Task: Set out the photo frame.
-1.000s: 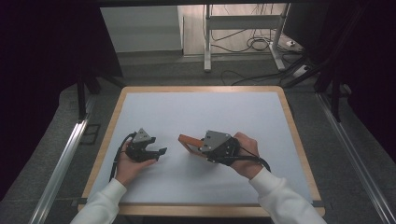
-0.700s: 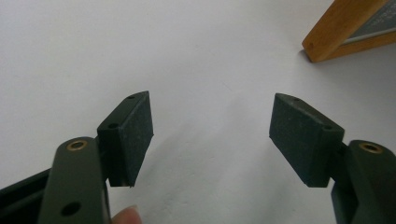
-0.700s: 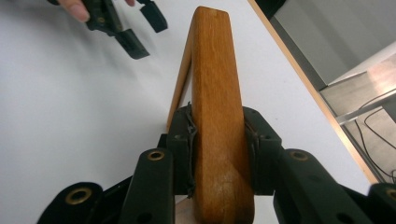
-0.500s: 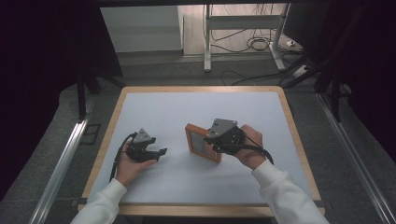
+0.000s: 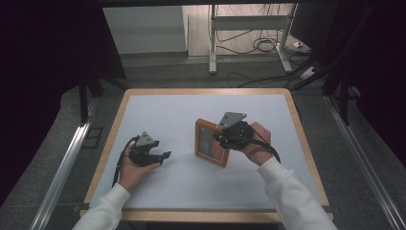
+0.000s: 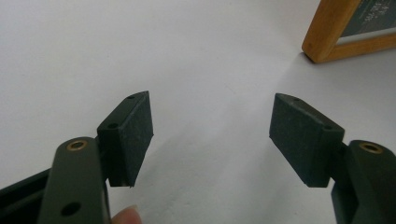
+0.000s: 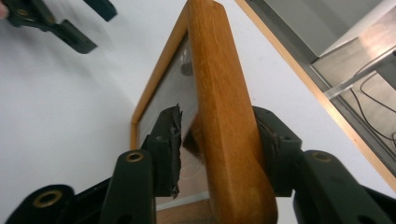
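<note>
Wooden picture frame (image 5: 210, 142): now stood upright mid-table, lifted from lying flat. My right gripper (image 5: 225, 139) straddles its edge, jaws just eased apart, one pad clear. Left gripper (image 5: 160, 155) idle, wide, empty. Release likely next.

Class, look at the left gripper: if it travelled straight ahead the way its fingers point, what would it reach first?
Probably nothing nearby: the left gripper points across bare white table. The wooden picture frame stands ahead but off to one side, so it would likely be missed, though depth is hard to judge.
</note>
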`<control>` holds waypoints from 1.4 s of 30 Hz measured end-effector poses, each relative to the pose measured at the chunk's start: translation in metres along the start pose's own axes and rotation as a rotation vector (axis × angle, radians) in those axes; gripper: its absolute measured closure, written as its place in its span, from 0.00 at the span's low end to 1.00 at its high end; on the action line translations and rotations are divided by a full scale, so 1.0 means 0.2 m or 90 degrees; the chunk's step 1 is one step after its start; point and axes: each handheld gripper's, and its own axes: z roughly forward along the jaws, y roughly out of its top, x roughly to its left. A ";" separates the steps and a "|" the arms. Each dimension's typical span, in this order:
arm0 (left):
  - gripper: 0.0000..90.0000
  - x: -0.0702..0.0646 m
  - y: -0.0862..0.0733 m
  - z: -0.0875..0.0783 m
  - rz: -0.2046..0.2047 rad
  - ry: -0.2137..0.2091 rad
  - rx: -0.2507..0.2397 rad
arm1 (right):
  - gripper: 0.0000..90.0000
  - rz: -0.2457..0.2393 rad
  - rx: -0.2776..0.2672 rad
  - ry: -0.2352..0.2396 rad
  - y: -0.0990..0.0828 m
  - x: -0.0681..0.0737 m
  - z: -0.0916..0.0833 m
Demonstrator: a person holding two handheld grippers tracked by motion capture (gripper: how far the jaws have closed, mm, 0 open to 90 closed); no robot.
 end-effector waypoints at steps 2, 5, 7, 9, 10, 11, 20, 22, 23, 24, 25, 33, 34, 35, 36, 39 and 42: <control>0.33 0.00 0.00 0.00 -0.001 0.000 0.001 | 0.58 0.002 0.005 -0.005 0.00 -0.02 0.01; 0.33 0.00 0.00 0.00 0.001 -0.001 0.002 | 0.54 0.020 0.010 -0.016 -0.01 -0.04 0.04; 0.33 0.00 0.00 0.00 0.002 -0.005 0.002 | 0.51 0.030 0.015 -0.023 -0.02 -0.07 0.06; 0.33 0.00 0.00 0.00 0.002 -0.007 0.003 | 0.48 0.038 0.017 -0.029 -0.03 -0.08 0.08; 0.33 0.00 0.00 0.00 0.002 -0.008 0.003 | 0.46 0.044 0.019 -0.033 -0.04 -0.09 0.09; 0.33 0.00 0.00 0.00 0.002 -0.009 0.003 | 0.45 0.049 0.022 -0.035 -0.04 -0.09 0.10; 0.33 -0.01 0.00 0.00 0.003 -0.017 0.008 | 0.40 0.073 0.019 -0.042 -0.07 -0.12 0.14; 0.33 -0.01 0.00 0.01 0.004 -0.017 0.010 | 0.39 0.072 0.022 -0.046 -0.07 -0.12 0.14; 0.33 -0.01 0.00 0.01 0.004 -0.018 0.010 | 0.38 0.074 0.023 -0.046 -0.07 -0.11 0.14; 0.33 -0.01 0.00 0.01 0.004 -0.018 0.009 | 0.36 0.082 0.025 -0.049 -0.07 -0.11 0.14; 0.33 -0.01 0.00 0.01 0.004 -0.018 0.009 | 0.34 0.088 0.022 -0.049 -0.07 -0.11 0.14; 0.33 -0.01 0.00 0.01 0.006 -0.020 0.009 | 0.25 0.152 -0.029 -0.059 -0.13 -0.12 0.07; 0.33 -0.01 0.00 0.01 0.006 -0.019 0.009 | 0.24 0.161 -0.036 -0.052 -0.14 -0.12 0.05; 0.33 -0.01 0.00 0.00 0.008 -0.019 0.009 | 0.23 0.169 -0.040 -0.049 -0.15 -0.12 0.04; 0.33 -0.01 0.00 0.00 0.007 -0.020 0.009 | 0.22 0.176 -0.048 -0.052 -0.16 -0.12 0.01; 0.33 -0.01 0.00 0.01 0.007 -0.023 0.012 | 0.22 0.201 -0.070 -0.057 -0.21 -0.10 -0.04; 0.33 -0.02 0.00 0.01 0.012 -0.024 0.016 | 0.22 0.228 -0.085 -0.058 -0.27 -0.09 -0.08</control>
